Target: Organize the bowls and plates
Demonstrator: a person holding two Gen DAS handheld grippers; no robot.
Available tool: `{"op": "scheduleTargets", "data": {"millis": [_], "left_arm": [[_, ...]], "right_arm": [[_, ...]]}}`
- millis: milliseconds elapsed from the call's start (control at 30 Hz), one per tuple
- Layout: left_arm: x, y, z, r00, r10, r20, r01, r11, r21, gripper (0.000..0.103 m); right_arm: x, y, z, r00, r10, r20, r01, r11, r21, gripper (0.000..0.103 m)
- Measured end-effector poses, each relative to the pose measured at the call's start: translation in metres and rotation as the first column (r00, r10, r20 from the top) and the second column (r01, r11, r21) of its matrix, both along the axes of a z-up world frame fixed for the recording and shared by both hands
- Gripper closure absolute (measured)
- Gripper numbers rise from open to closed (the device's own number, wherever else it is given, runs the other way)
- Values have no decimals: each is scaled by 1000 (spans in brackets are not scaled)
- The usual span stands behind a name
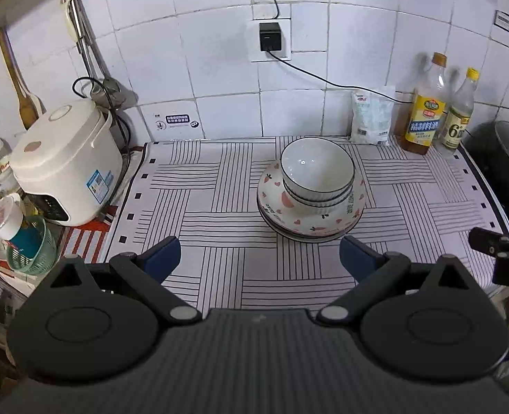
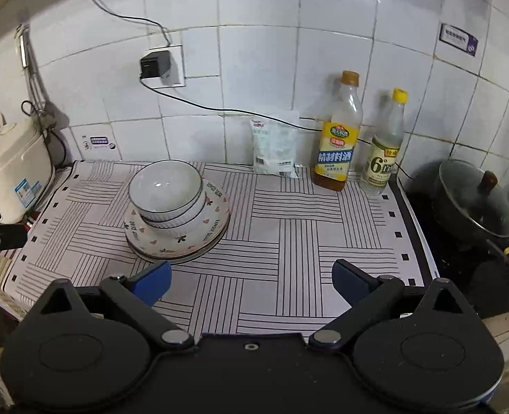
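Stacked dishes sit on the table, both claws empty and spread wide.

The table's white cloth with black woven-line pattern [image 1: 219, 207] carries the stack; the cream plastic rice cooker [image 1: 64, 169] stands well to the stack's left, the dark lidded pot [image 2: 475, 200] well to its right. The stack itself: white plates with pink fruit prints [image 1: 309, 217] underneath, two white ribbed bowls with dark rims [image 1: 318, 172] nested on top. The left claw [image 1: 259, 258] and right claw [image 2: 251, 281] hover near its front, touching nothing.
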State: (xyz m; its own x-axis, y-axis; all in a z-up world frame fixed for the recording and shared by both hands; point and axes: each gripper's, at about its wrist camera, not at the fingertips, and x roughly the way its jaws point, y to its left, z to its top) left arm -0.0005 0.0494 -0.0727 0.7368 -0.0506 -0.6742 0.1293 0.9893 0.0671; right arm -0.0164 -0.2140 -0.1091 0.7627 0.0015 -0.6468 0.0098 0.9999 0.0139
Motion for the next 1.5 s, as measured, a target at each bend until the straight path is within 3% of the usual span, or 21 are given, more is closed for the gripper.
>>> {"op": "scheduleTargets", "data": {"millis": [533, 800, 1067, 1267, 1500], "left_arm": [[-21, 2, -3, 1000, 1, -7, -1, 1000, 0, 3], [-25, -5, -14, 1000, -5, -1, 5, 1000, -9, 3], [-30, -7, -19, 999, 0, 33, 1, 1000, -32, 3], [-30, -5, -14, 997, 26, 71, -26, 1000, -3, 3], [-29, 1, -15, 997, 25, 67, -24, 1000, -20, 3]], "right_arm": [[-27, 15, 9, 996, 11, 86, -9, 1000, -23, 2], [-35, 17, 11, 989, 5, 146, -8, 1000, 21, 2], [-37, 18, 0, 990, -20, 143, 20, 1000, 2, 2], [-38, 12, -12, 991, -47, 126, 46, 999, 10, 2], [-39, 12, -12, 992, -49, 119, 49, 999, 3, 2]]}}
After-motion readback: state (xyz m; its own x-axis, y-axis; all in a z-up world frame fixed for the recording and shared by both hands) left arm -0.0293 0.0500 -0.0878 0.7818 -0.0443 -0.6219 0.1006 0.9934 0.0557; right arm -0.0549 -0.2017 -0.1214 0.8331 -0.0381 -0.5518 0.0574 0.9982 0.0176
